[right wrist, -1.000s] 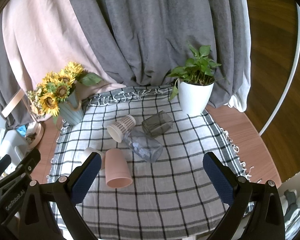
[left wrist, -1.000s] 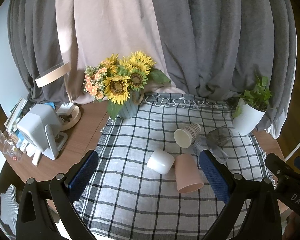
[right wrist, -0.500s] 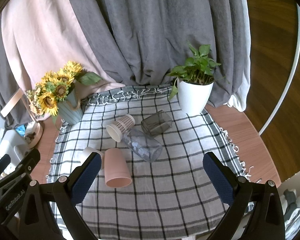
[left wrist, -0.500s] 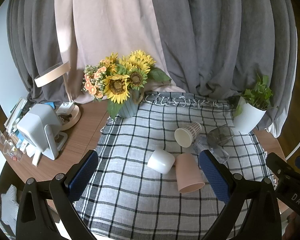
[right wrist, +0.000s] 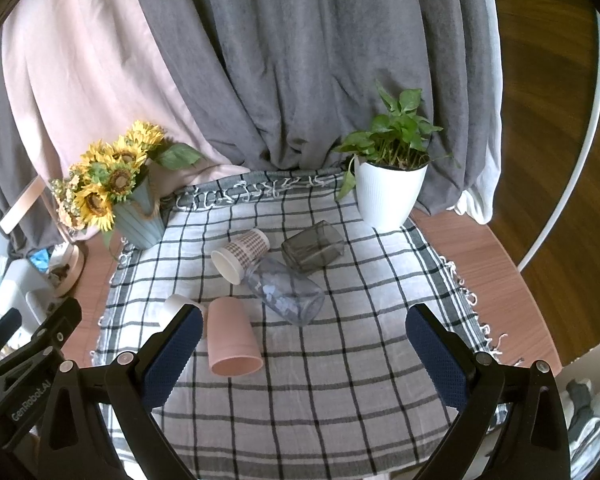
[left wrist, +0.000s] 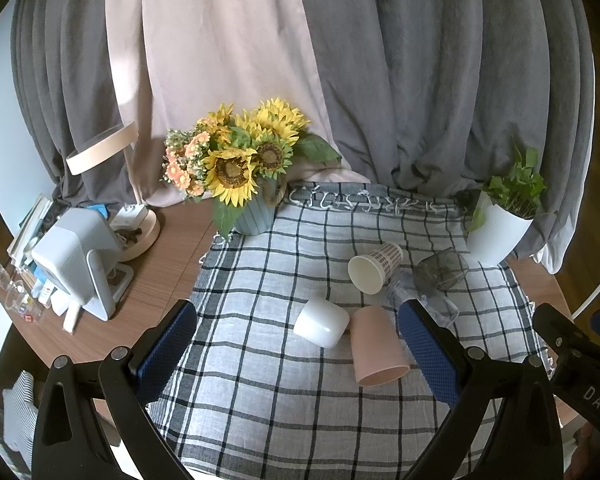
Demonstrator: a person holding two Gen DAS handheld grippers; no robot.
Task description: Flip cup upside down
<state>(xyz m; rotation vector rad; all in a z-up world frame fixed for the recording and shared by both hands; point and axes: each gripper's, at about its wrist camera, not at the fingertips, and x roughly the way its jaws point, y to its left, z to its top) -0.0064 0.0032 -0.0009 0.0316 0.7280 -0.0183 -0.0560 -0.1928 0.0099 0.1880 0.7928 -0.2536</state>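
Several cups lie on their sides on a checked cloth: a pink cup, a white cup, a checked paper cup, a clear glass and a smoky grey glass. My left gripper is open and empty, above and in front of the white and pink cups. My right gripper is open and empty, above the cloth in front of the pink cup and clear glass.
A sunflower vase stands at the cloth's back left. A white plant pot stands at the back right. A lamp, a white device and clutter fill the table's left. Curtains hang behind.
Both views have shifted very slightly; the cups and both open grippers look the same as before.
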